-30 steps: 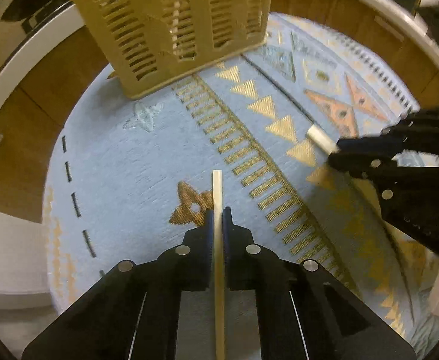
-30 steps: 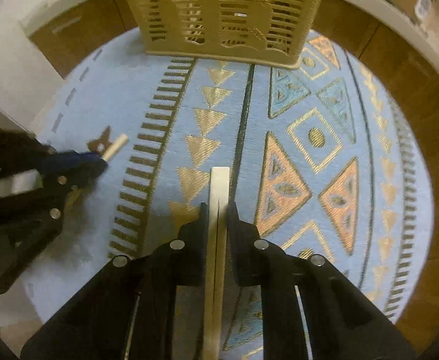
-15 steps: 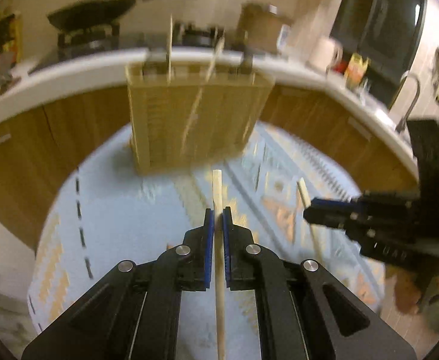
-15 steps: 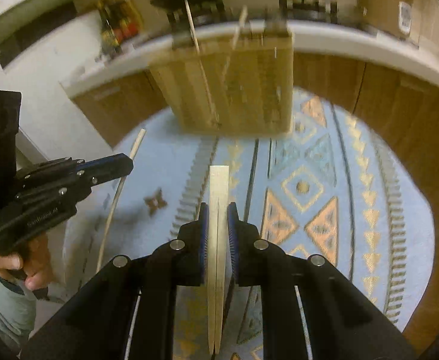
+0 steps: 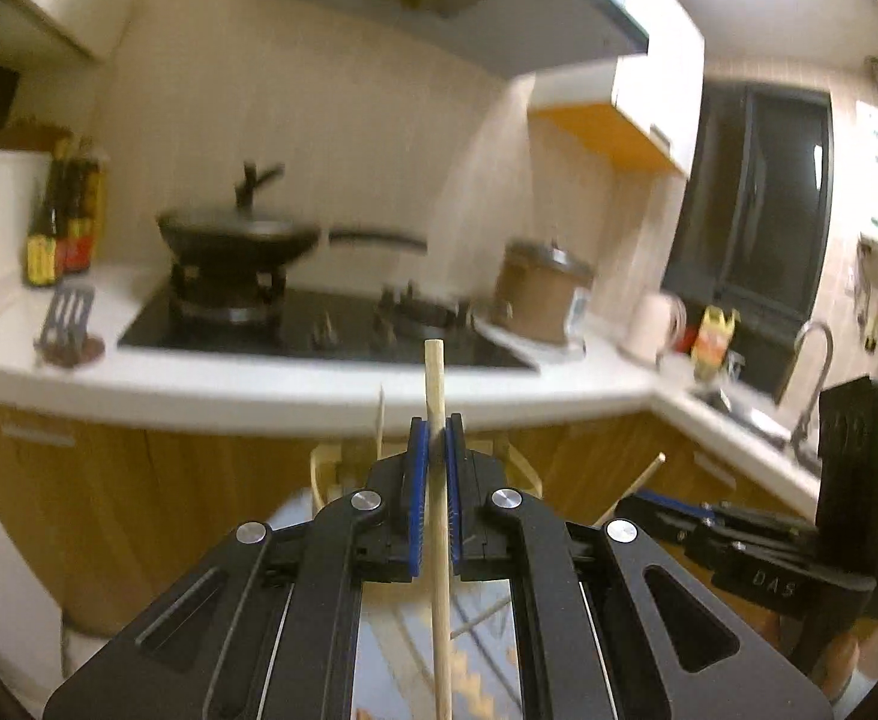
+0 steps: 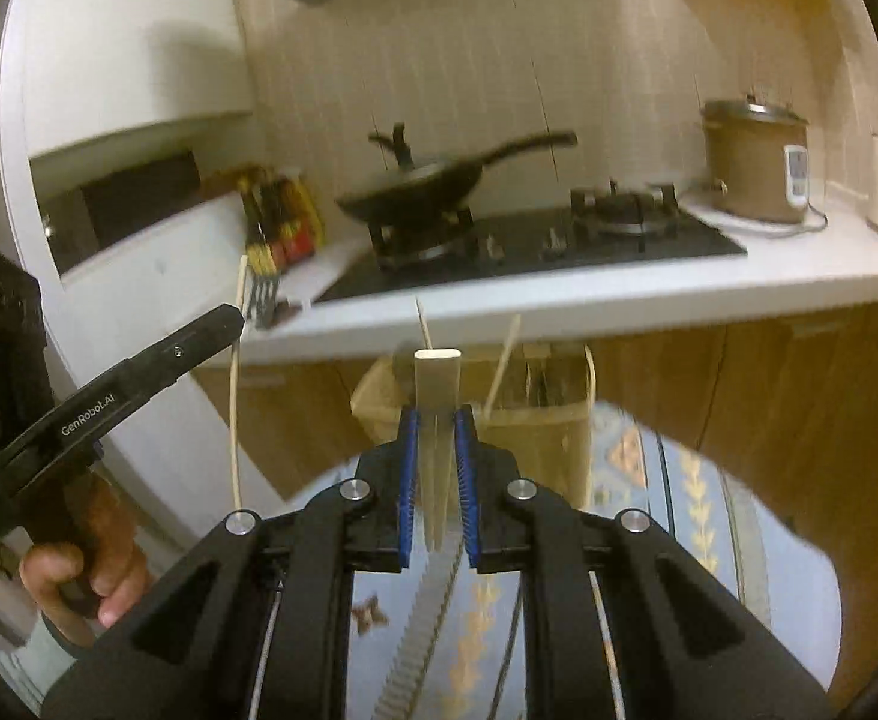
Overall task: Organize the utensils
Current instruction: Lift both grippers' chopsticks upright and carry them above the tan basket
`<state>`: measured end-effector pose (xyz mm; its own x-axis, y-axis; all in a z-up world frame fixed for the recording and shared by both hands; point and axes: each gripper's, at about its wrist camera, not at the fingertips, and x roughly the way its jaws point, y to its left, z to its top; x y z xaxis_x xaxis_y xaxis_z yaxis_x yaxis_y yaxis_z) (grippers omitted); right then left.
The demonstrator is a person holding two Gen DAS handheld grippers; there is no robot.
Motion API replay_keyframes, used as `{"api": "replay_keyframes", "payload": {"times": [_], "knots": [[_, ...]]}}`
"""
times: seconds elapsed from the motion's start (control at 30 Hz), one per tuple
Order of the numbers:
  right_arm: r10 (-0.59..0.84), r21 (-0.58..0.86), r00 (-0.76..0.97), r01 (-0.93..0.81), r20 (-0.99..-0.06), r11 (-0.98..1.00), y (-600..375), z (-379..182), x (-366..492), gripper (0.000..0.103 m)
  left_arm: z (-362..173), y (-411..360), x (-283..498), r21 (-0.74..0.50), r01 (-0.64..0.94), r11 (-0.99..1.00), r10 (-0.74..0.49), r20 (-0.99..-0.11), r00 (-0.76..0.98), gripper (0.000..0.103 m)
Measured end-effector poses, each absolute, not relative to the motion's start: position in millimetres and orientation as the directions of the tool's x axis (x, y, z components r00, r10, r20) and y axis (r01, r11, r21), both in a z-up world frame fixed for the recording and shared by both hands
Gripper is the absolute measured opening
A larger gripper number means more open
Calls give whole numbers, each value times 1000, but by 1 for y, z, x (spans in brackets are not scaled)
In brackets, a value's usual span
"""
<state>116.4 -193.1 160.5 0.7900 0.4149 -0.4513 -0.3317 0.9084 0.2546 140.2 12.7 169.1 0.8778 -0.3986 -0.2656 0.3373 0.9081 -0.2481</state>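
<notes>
My left gripper [image 5: 431, 438] is shut on a thin round wooden chopstick [image 5: 435, 396] that stands upright between the pads. My right gripper [image 6: 435, 432] is shut on a flat pale wooden utensil [image 6: 437, 375], also upright. A tan slatted basket [image 6: 535, 426] with several sticks in it stands on the floor rug just beyond both grippers; in the left wrist view only its rim [image 5: 324, 462] shows behind the fingers. The left gripper [image 6: 222, 324] with its chopstick [image 6: 234, 420] shows at the left of the right wrist view; the right gripper [image 5: 637, 507] shows at the lower right of the left wrist view.
A white kitchen counter [image 5: 258, 396] with wooden cabinet fronts runs behind the basket. On it are a black hob with a wok [image 5: 237, 240], sauce bottles [image 5: 63, 222], a brown cooker [image 6: 754, 162] and a sink tap [image 5: 814, 348]. A blue patterned rug [image 6: 691, 504] covers the floor.
Both grippers have lifted and tilted upward with their utensils; the view swung from the rug to the counter and wall. The basket has dropped low, close behind the fingers.
</notes>
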Motion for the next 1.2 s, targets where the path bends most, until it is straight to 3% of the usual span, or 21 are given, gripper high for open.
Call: {"api": "replay_keyframes", "payload": {"times": [0.33, 0.57, 0.9, 1.2], "knots": [[443, 253, 816, -370, -372, 894, -191, 215, 156, 10, 207, 18, 178, -277, 308, 910, -346, -96, 933, 4], [421, 220, 848, -365, -323, 904, -187, 240, 181, 10, 200, 14, 215, -265, 264, 927, -285, -41, 958, 4], [371, 165, 862, -334, -346, 928, -169, 207, 224, 10, 163, 11, 254, -257, 193, 947, -212, -50, 976, 4], [356, 154, 850, -321, -388, 934, -158, 173, 244, 10, 133, 17, 267, -273, 190, 943, -218, -76, 973, 4]]}}
